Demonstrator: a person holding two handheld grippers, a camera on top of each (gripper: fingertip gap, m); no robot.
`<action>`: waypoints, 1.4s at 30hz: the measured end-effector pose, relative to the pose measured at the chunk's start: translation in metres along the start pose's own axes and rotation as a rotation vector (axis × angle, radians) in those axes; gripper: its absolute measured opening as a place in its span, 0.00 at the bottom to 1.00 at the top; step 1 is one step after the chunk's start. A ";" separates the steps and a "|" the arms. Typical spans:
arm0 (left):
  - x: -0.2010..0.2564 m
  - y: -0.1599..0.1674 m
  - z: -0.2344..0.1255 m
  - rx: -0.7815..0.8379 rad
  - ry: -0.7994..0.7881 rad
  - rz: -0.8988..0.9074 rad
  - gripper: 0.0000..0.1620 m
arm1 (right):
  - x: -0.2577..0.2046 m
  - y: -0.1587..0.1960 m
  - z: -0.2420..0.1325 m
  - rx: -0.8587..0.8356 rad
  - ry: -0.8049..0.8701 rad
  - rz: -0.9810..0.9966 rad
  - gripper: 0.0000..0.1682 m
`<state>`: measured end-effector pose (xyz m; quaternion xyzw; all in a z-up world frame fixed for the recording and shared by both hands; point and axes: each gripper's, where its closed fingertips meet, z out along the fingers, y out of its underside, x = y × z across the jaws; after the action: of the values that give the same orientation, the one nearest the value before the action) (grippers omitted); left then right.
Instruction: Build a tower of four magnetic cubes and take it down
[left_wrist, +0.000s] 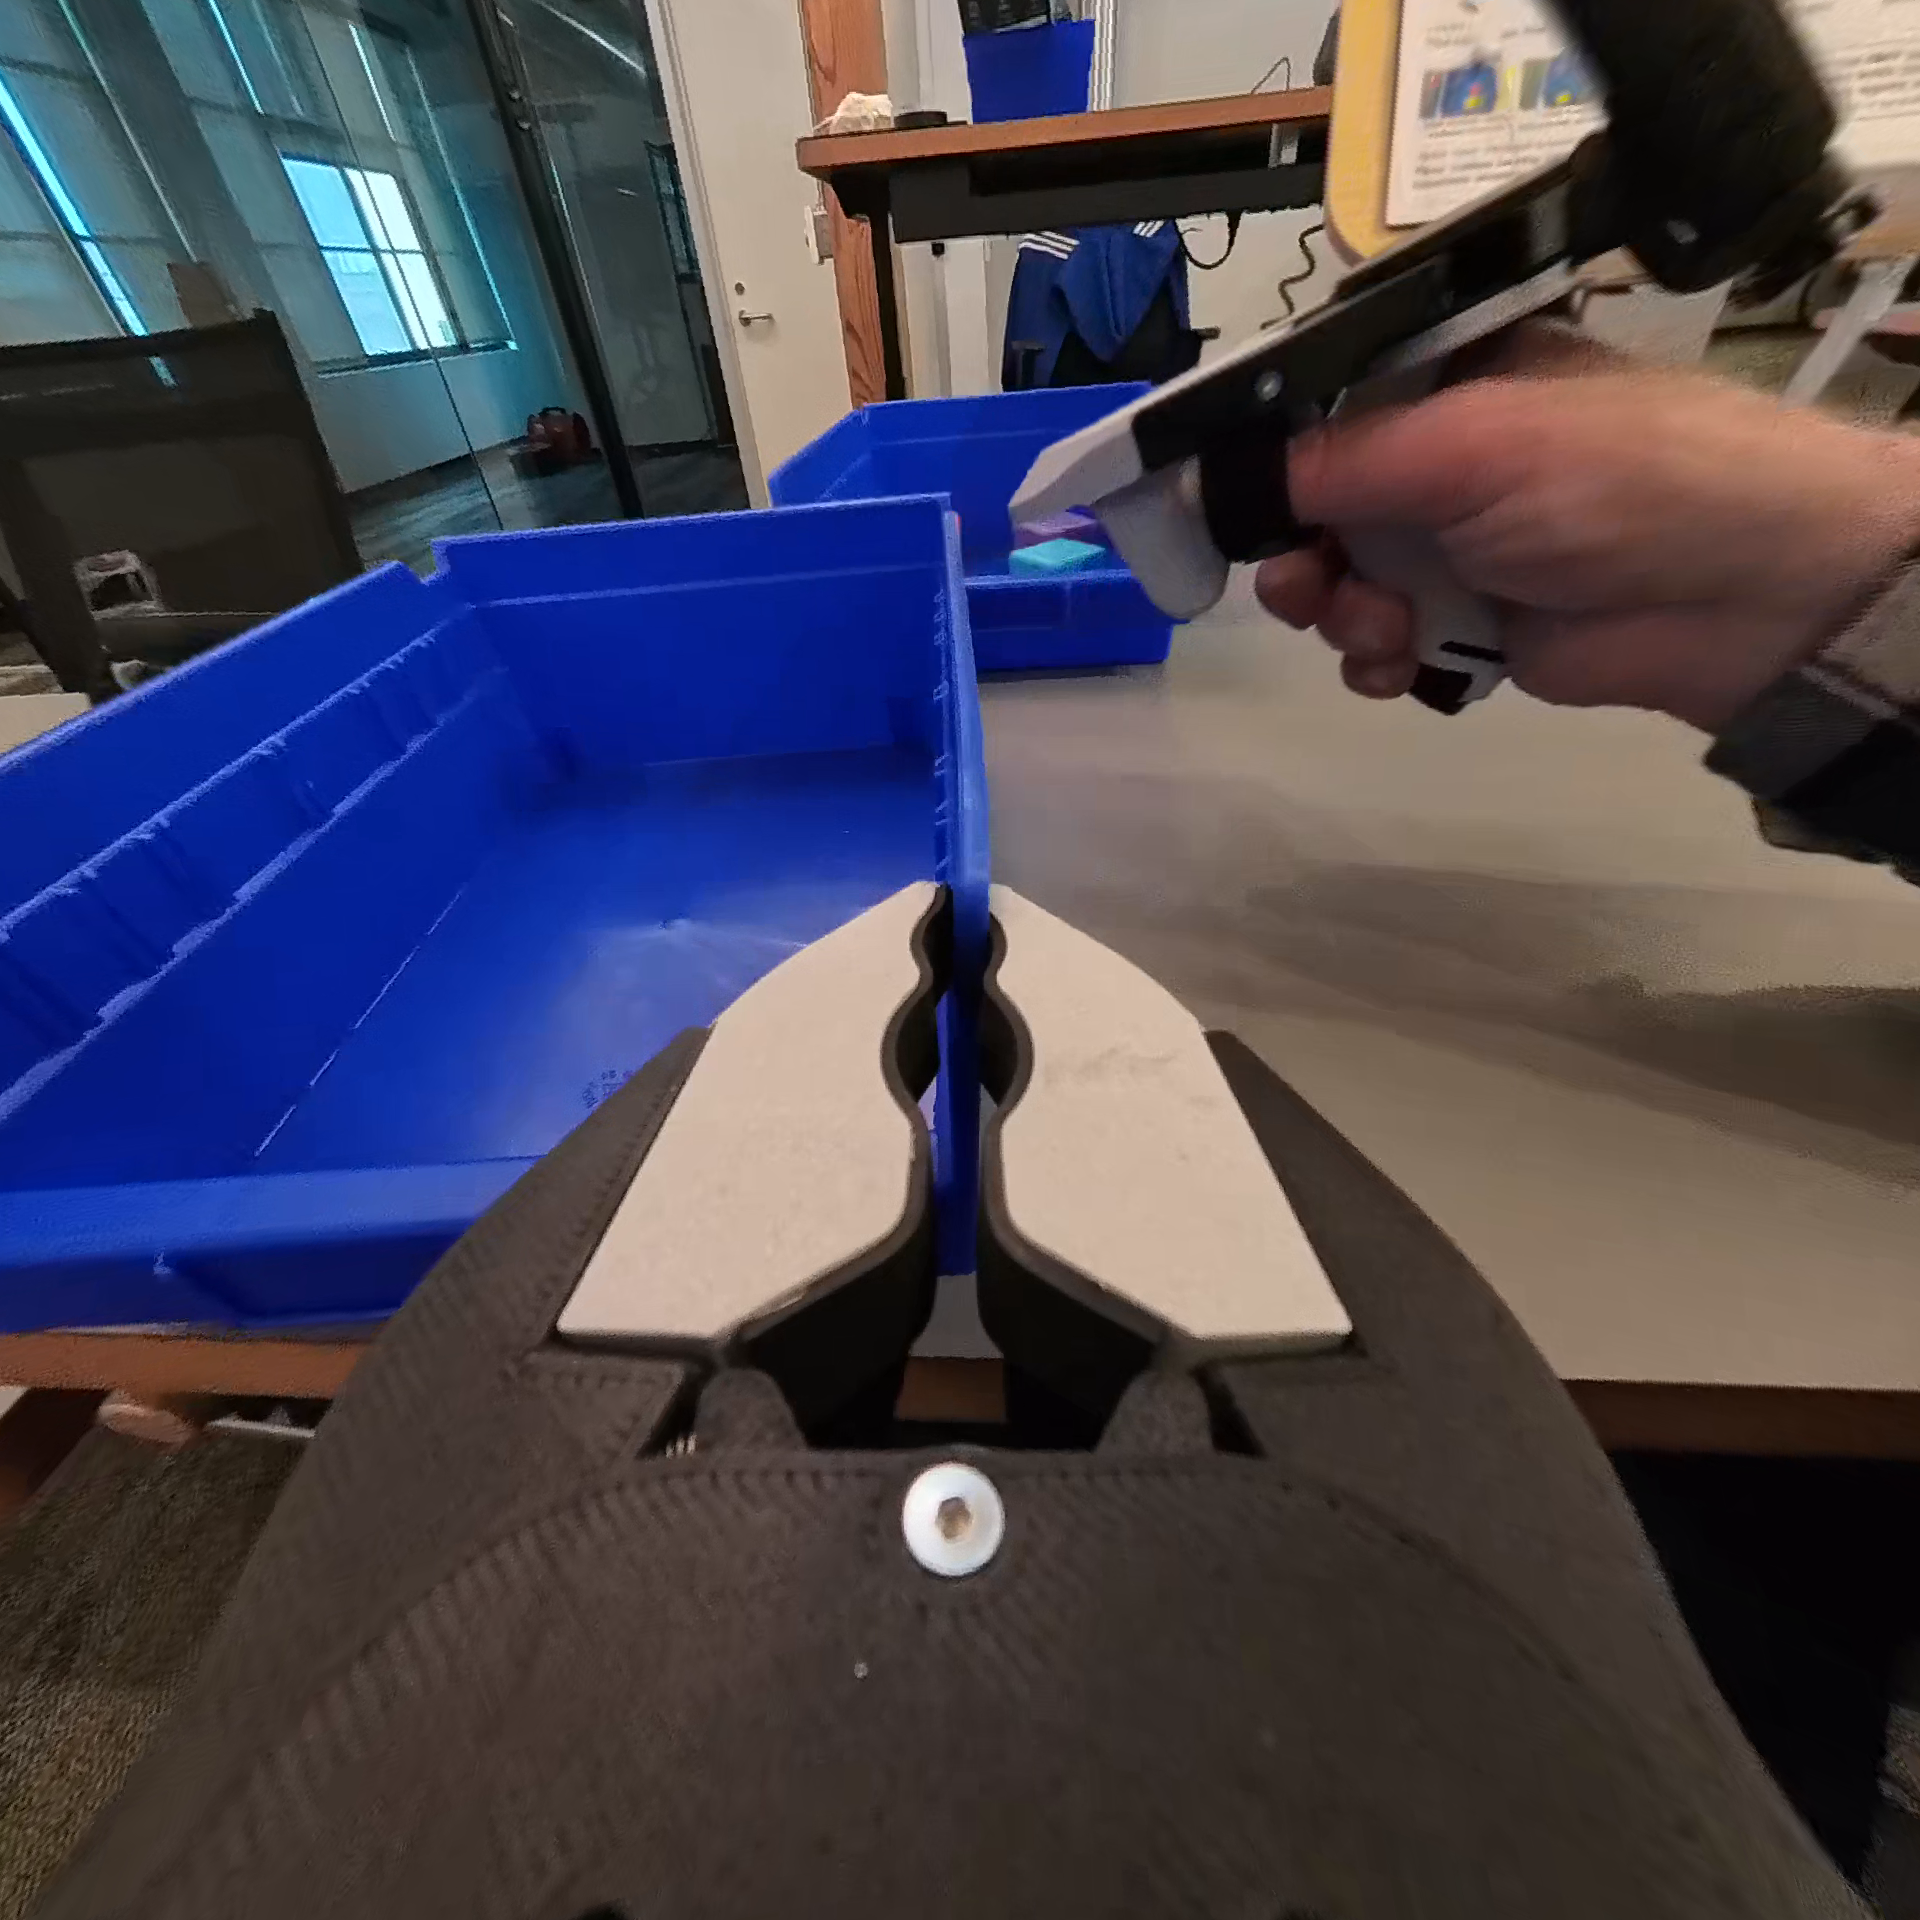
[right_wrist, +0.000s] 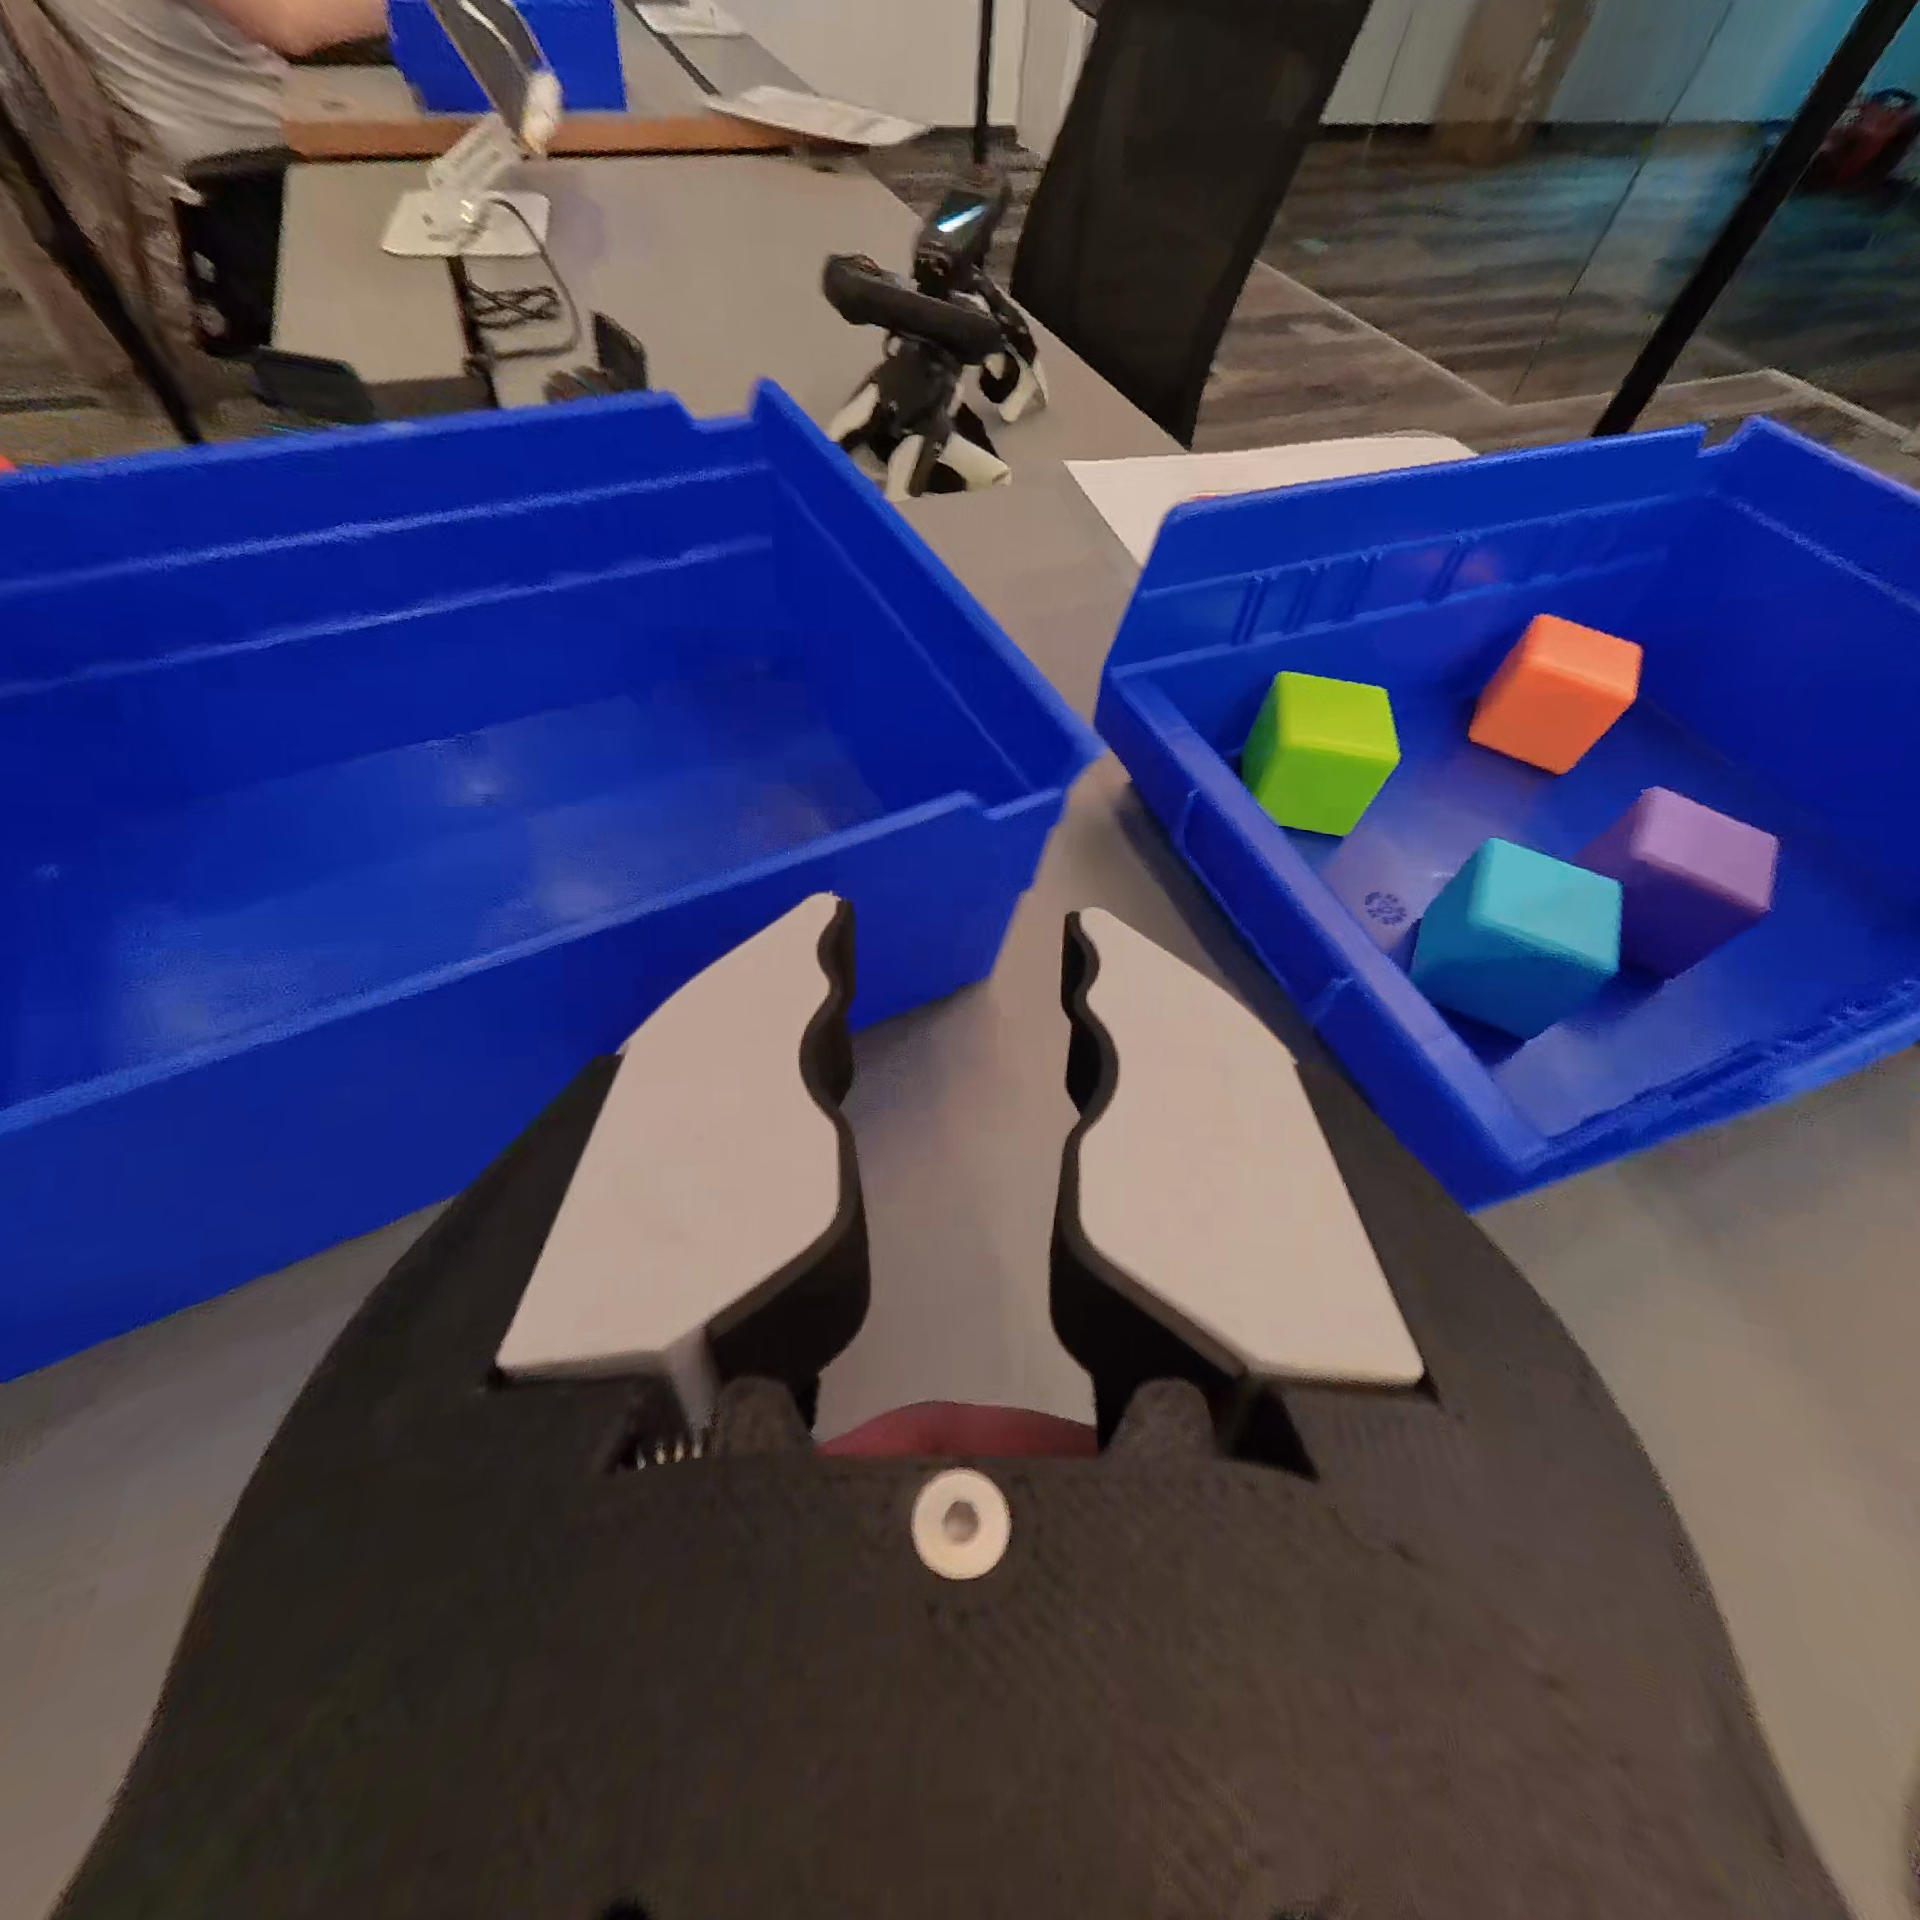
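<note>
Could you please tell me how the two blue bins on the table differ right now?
The larger bin holds nothing, while the smaller bin holds four cubes: green, orange, teal and purple. The larger bin looks deeper; the smaller bin has a lower front wall. Both are blue plastic and rest on the grey table.

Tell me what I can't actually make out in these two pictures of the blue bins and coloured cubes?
- Left wrist view: most of the cubes in the far bin. The right gripper and the bin's wall cover them; only the teal cube and a purple sliver show.
- Right wrist view: the near inside corner of the empty bin, behind its own front wall.
- Right wrist view: the left gripper, small and blurred.
</note>
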<state>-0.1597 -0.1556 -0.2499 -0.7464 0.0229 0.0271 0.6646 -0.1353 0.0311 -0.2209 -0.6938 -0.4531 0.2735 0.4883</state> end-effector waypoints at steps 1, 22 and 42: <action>0.004 0.000 0.000 -0.004 0.003 0.002 0.01 | -0.008 0.000 -0.009 0.001 -0.020 0.002 0.24; 0.071 -0.035 -0.019 0.069 0.141 0.080 0.08 | -0.020 0.040 -0.065 -0.063 0.047 0.049 0.42; -0.129 0.024 0.018 -0.246 -0.118 0.075 0.27 | -0.033 0.041 -0.070 -0.041 0.014 0.037 0.37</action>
<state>-0.2898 -0.1409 -0.2665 -0.8179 0.0082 0.0985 0.5668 -0.0777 -0.0331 -0.2345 -0.7141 -0.4421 0.2682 0.4719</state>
